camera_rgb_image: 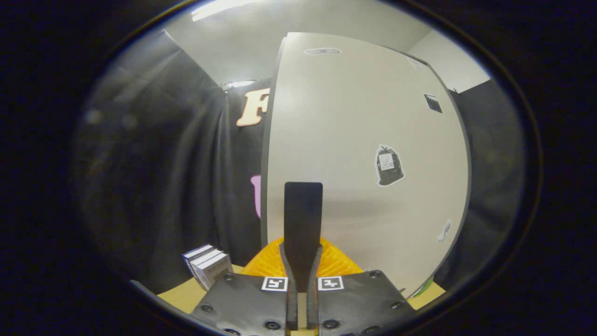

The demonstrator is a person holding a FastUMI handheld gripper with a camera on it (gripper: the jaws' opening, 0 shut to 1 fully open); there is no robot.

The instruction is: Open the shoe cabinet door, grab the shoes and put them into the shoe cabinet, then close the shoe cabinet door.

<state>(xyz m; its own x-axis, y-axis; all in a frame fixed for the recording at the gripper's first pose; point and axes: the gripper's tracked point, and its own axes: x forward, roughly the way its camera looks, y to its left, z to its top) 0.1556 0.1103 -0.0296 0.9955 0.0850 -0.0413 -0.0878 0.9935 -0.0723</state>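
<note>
Your gripper [302, 196] has its 2 fingers pressed together, empty, with the cabinet door [364, 140] upright dead ahead, close.

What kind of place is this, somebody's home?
More likely a staged recording booth than a home: black cloth hangs as the wall, a pale cabinet door stands right ahead, and the tool, fingers nearly together, points at it.

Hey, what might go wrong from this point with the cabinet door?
The gripper, jaws shut, points at the door's smooth face, so it may slide off. A swinging door might hit the boxes beside it. The orange item under the jaws might get bumped.
</note>
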